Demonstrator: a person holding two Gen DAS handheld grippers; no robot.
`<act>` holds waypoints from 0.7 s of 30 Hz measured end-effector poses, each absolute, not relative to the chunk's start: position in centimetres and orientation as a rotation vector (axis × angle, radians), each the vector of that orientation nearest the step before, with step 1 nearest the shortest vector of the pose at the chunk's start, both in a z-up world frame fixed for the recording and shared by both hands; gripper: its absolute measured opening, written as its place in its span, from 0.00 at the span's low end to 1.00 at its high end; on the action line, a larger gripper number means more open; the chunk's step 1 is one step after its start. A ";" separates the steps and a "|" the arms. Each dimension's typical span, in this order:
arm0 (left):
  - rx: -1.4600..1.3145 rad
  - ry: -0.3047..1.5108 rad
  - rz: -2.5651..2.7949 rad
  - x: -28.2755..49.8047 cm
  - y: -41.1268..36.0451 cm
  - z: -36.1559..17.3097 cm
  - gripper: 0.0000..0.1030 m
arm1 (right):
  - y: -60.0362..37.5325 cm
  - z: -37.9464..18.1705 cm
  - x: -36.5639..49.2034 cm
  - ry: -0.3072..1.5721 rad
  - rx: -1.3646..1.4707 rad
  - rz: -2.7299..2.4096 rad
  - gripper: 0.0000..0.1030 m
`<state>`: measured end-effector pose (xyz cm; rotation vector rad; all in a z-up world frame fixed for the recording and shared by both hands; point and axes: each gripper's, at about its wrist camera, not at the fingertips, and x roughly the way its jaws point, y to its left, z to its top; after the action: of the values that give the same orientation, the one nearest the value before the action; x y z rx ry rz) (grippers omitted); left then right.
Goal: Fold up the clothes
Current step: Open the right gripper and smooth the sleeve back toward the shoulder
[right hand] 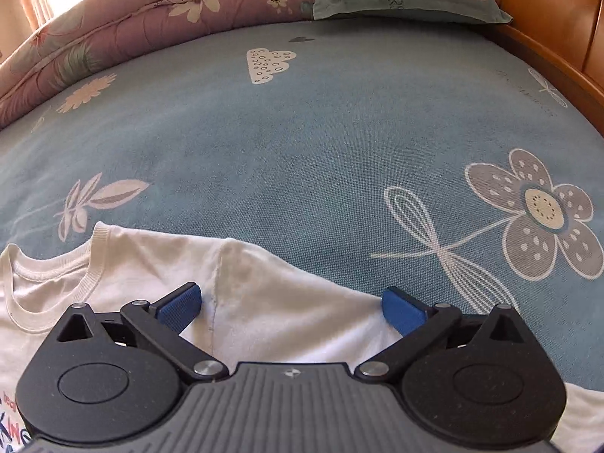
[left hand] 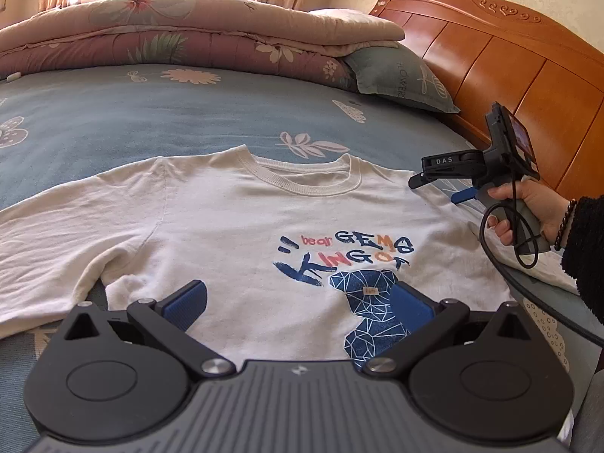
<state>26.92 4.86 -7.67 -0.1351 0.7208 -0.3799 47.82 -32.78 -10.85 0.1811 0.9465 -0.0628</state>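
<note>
A white T-shirt (left hand: 234, 226) with a blue bear print and lettering lies face up and spread flat on the blue floral bedsheet (left hand: 151, 113). My left gripper (left hand: 298, 302) hovers open over the shirt's lower front, its blue pads wide apart with nothing between them. My right gripper (right hand: 290, 307) stands open above the shirt's shoulder seam and sleeve (right hand: 271, 294), just right of the ribbed collar (right hand: 56, 275). In the left wrist view the right gripper (left hand: 434, 188) shows at the shirt's far right shoulder, held by a hand (left hand: 528, 211) in a dark sleeve.
A folded floral quilt (left hand: 170, 34) and a teal pillow (left hand: 400, 75) lie at the far end of the bed. An orange wooden headboard (left hand: 509, 56) runs along the right. A black cable (left hand: 528, 287) hangs from the right gripper over the shirt's edge.
</note>
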 end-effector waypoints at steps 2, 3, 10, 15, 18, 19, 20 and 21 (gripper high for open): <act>-0.140 0.717 -0.375 26.9 5.0 -7.6 0.99 | -32.9 -9.8 47.8 0.968 0.227 -0.020 1.00; -0.143 0.716 -0.371 27.0 5.1 -7.6 0.99 | -32.5 -9.2 47.3 0.962 0.240 0.014 1.00; -0.137 0.731 -0.358 27.1 5.0 -8.0 0.99 | -28.2 -9.1 47.2 0.975 0.227 0.173 1.00; -0.131 0.741 -0.359 27.3 4.9 -8.2 0.99 | -28.4 -10.8 49.2 0.919 0.169 0.143 1.00; -0.133 0.739 -0.361 27.2 5.0 -8.2 0.99 | -30.8 -8.9 48.2 0.909 0.274 0.164 1.00; -0.135 0.738 -0.363 27.1 4.9 -8.1 0.99 | -31.8 -8.3 47.2 0.910 0.287 0.157 1.00; -0.137 0.736 -0.366 27.1 4.9 -8.1 0.99 | -32.8 -7.7 46.2 0.912 0.300 0.151 1.00; -0.136 0.738 -0.370 27.1 4.8 -8.1 0.99 | -33.8 -7.1 45.2 0.913 0.313 0.144 1.00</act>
<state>27.07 4.82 -8.13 -0.1362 0.7383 -0.3704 45.18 -33.81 -7.08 0.3129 0.9132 0.1438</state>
